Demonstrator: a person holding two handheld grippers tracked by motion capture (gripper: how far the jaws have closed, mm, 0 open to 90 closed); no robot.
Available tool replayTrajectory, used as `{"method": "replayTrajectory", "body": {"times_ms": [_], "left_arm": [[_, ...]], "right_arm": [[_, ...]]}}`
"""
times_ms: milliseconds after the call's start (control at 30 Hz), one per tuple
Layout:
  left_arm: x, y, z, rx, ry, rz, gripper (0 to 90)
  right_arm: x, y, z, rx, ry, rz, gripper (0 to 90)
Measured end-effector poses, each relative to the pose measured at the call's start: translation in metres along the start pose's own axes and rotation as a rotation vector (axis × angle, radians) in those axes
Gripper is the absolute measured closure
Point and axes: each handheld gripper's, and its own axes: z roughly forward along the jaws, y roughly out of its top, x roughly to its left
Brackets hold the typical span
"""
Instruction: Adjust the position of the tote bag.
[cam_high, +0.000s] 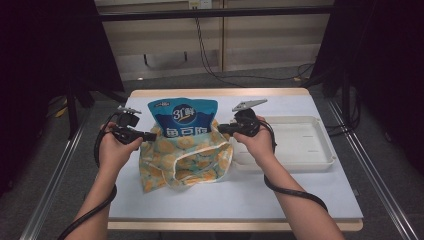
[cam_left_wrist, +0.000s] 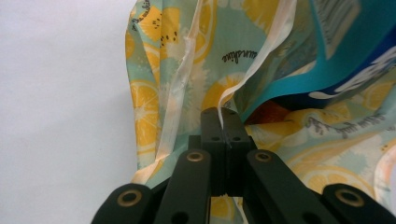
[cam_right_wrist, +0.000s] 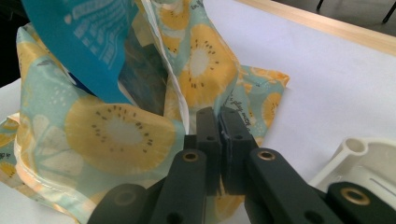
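Note:
A cloth bag (cam_high: 182, 160) printed with yellow fruit slices sits mid-table with its mouth held apart. Out of it stands a blue snack pouch (cam_high: 184, 117). My left gripper (cam_high: 152, 136) is at the bag's left rim. In the left gripper view the left gripper (cam_left_wrist: 223, 114) is shut, with the bag's (cam_left_wrist: 154, 93) cream edge strip pinched between the jaws and the pouch (cam_left_wrist: 336, 70) behind. My right gripper (cam_high: 220, 129) is at the right rim. In the right gripper view the right gripper (cam_right_wrist: 218, 114) is shut on the bag's (cam_right_wrist: 116, 130) fabric edge, below the pouch (cam_right_wrist: 79, 42).
A white plastic tray (cam_high: 325, 155) lies right of the bag, and its corner (cam_right_wrist: 359, 149) is close to the right gripper. The table (cam_high: 225, 195) has a white cover. Dark stands and cables are on the floor beyond the far edge.

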Motion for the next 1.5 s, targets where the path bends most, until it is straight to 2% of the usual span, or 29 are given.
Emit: {"method": "replayTrajectory", "body": {"times_ms": [33, 67, 233, 300, 400, 433, 500, 533, 633, 667, 700, 867, 900, 1067, 1133, 1433, 1500], "left_arm": [[0.0, 0.0, 0.002, -0.004, 0.002, -0.014, 90.0], [0.001, -0.001, 0.003, 0.009, 0.003, 0.002, 90.0], [0.002, -0.005, 0.01, 0.017, 0.004, -0.013, 90.0], [0.003, -0.007, 0.012, 0.03, 0.004, -0.004, 90.0], [0.003, -0.009, 0.016, 0.036, -0.016, -0.022, 90.0], [0.003, -0.01, 0.016, 0.043, -0.012, -0.012, 90.0], [0.002, -0.011, 0.018, 0.04, -0.014, -0.026, 90.0], [0.003, -0.012, 0.019, 0.05, -0.006, -0.009, 90.0], [0.002, -0.013, 0.023, 0.061, 0.0, 0.003, 90.0], [0.001, -0.014, 0.024, 0.054, 0.001, -0.007, 89.9], [0.002, -0.015, 0.025, 0.071, -0.008, 0.001, 90.0], [0.004, -0.02, 0.03, 0.07, -0.005, -0.007, 89.9], [0.003, -0.022, 0.031, 0.065, -0.004, -0.024, 89.9], [0.005, -0.026, 0.035, 0.078, -0.013, -0.018, 89.7], [0.005, -0.027, 0.037, 0.075, -0.003, -0.019, 89.7], [0.005, -0.031, 0.04, 0.094, -0.006, -0.019, 89.7], [0.006, -0.032, 0.041, 0.101, 0.005, -0.013, 89.7]], "right_arm": [[0.0, -0.001, 0.001, 0.001, 0.0, 0.0, 88.4], [0.0, -0.002, 0.002, 0.005, -0.002, 0.002, 88.4], [-0.001, -0.008, 0.007, 0.02, 0.001, 0.003, 88.2], [-0.001, -0.01, 0.007, 0.027, 0.001, 0.004, 88.2], [-0.002, -0.012, 0.008, 0.029, 0.003, 0.007, 88.2], [-0.001, -0.013, 0.008, 0.035, 0.002, 0.008, 88.1], [-0.001, -0.015, 0.009, 0.042, 0.005, 0.001, 88.0], [-0.002, -0.016, 0.01, 0.046, 0.005, -0.003, 88.1], [-0.002, -0.018, 0.011, 0.053, 0.002, 0.0, 88.0], [-0.002, -0.019, 0.011, 0.054, 0.001, 0.009, 88.0], [-0.003, -0.019, 0.012, 0.057, 0.002, 0.004, 88.0], [-0.006, -0.025, 0.013, 0.069, 0.0, 0.016, 87.9], [-0.006, -0.026, 0.013, 0.074, -0.004, 0.013, 87.8], [-0.009, -0.032, 0.014, 0.084, 0.002, 0.027, 87.7], [-0.009, -0.033, 0.015, 0.089, -0.002, 0.031, 87.7], [-0.01, -0.038, 0.015, 0.103, -0.003, 0.025, 88.0], [-0.01, -0.038, 0.016, 0.112, -0.006, 0.016, 88.1]]}}
